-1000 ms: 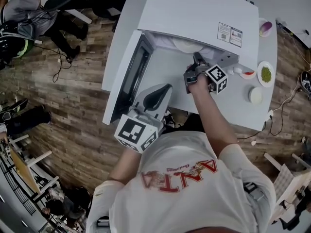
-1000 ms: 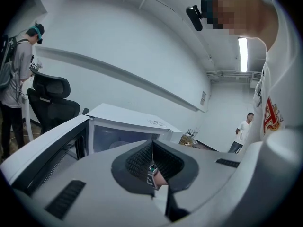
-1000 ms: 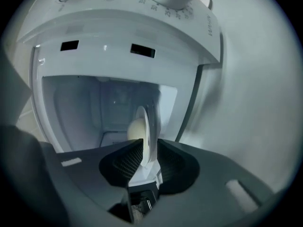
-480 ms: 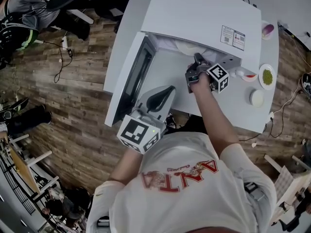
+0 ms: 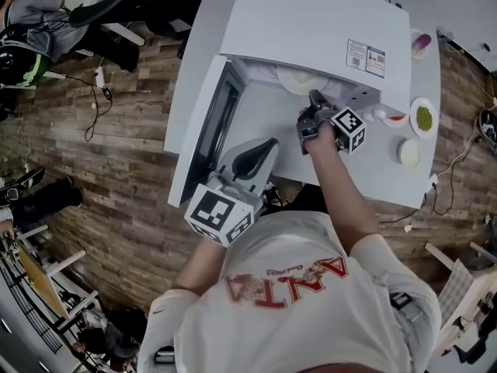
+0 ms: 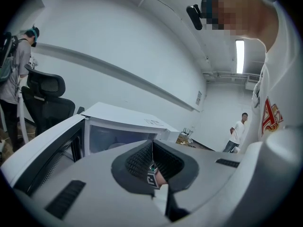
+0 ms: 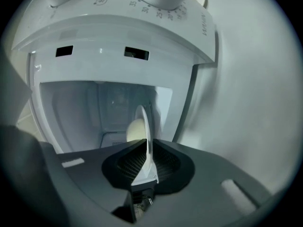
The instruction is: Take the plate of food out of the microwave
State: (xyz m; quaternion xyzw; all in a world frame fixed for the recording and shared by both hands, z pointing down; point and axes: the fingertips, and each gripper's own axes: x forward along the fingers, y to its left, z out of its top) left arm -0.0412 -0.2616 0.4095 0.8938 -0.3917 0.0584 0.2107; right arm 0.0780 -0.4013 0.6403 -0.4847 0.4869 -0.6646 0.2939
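Note:
The white microwave (image 5: 311, 22) stands on a white table with its door (image 5: 206, 130) swung open to the left. Inside lies a white plate (image 5: 297, 78) with a pale round piece of food (image 7: 135, 129) on it. My right gripper (image 5: 314, 101) reaches into the opening. Its jaws have just been closing and are shut on the plate's (image 7: 147, 136) near rim, which runs edge-on between them. My left gripper (image 5: 260, 150) hangs back in front of the door, shut, with nothing in it.
Small dishes sit on the table to the right of the microwave: one with green contents (image 5: 424, 118), a white one (image 5: 408, 154) and a purple bowl (image 5: 421, 45). An office chair and people are at the upper left, over the wooden floor.
Both grippers stay where they were, the right at the microwave's mouth and the left in front of the door. Only the head view shifts slightly.

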